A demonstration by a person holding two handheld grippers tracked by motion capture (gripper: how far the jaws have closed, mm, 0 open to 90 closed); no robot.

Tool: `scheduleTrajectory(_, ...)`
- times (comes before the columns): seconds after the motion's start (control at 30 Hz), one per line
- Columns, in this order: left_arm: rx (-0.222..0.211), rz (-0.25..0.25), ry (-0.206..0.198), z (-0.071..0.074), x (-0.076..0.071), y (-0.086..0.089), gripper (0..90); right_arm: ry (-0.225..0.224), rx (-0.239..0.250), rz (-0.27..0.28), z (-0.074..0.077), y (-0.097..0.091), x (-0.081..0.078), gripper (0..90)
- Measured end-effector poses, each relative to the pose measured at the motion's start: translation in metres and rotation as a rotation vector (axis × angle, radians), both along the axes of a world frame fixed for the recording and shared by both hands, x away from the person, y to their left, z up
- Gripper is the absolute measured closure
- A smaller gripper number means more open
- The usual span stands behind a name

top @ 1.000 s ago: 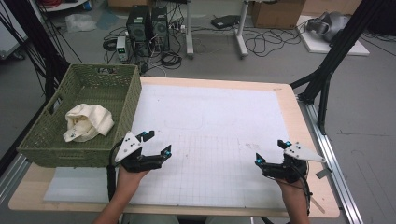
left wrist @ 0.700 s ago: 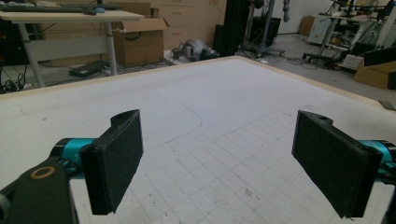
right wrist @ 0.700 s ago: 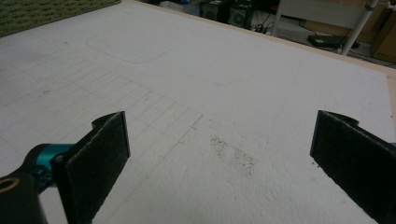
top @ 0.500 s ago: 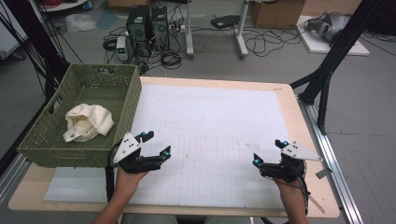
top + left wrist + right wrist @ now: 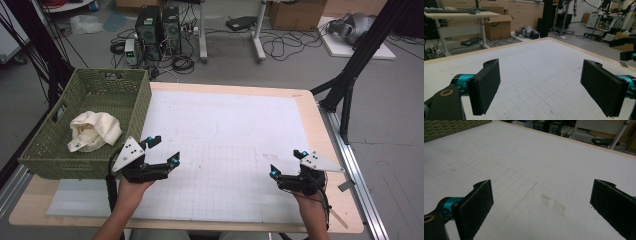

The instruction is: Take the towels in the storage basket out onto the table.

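My left gripper (image 5: 165, 150) is held low over the white gridded mat (image 5: 225, 130) near its front left, just right of the green wicker basket (image 5: 142, 100). It is open, and in the left gripper view nothing lies between its pads (image 5: 486, 87). My right gripper (image 5: 286, 163) hovers over the mat's front right, also open. In the right gripper view its fingers (image 5: 475, 207) frame only bare mat with a dark smudge (image 5: 552, 203). A crumpled cream cloth (image 5: 94, 131) lies inside the basket.
The basket stands on the table's left edge. Bare wooden table edge (image 5: 327, 145) runs along the right of the mat. Computer towers (image 5: 160, 25), cables and black frame legs (image 5: 350, 75) stand on the floor beyond the table.
Both grippers have drifted slightly to the left and stay open. The basket and cloth have not moved.
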State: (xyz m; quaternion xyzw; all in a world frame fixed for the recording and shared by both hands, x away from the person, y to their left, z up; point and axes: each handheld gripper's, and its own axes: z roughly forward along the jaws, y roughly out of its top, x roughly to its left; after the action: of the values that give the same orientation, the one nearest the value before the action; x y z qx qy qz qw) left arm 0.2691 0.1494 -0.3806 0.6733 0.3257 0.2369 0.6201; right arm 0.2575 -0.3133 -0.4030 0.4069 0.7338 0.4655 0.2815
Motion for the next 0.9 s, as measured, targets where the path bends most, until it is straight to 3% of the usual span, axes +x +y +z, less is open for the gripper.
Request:
scheduleTrajectory(0.3, -0.005, 0.008, -0.025, 0.039, 0.002, 0.029, 16.7, 0.007, -0.005, 0.001, -0.001, 0.001, 0.001, 4.0)
scheduleTrajectory(0.6, -0.013, 0.074, -0.052, 0.074, 0.016, 0.077, 16.7, 0.004, -0.013, 0.009, -0.001, 0.003, 0.001, 4.0)
scheduleTrajectory(0.73, 0.0, 0.109, -0.036, 0.08, 0.029, 0.101, 16.8, 0.013, -0.009, 0.011, -0.002, 0.004, 0.002, 4.0)
scheduleTrajectory(0.9, 0.01, 0.161, -0.012, 0.078, 0.045, 0.127, 16.8, 0.01, -0.016, 0.01, -0.002, 0.005, 0.002, 4.0)
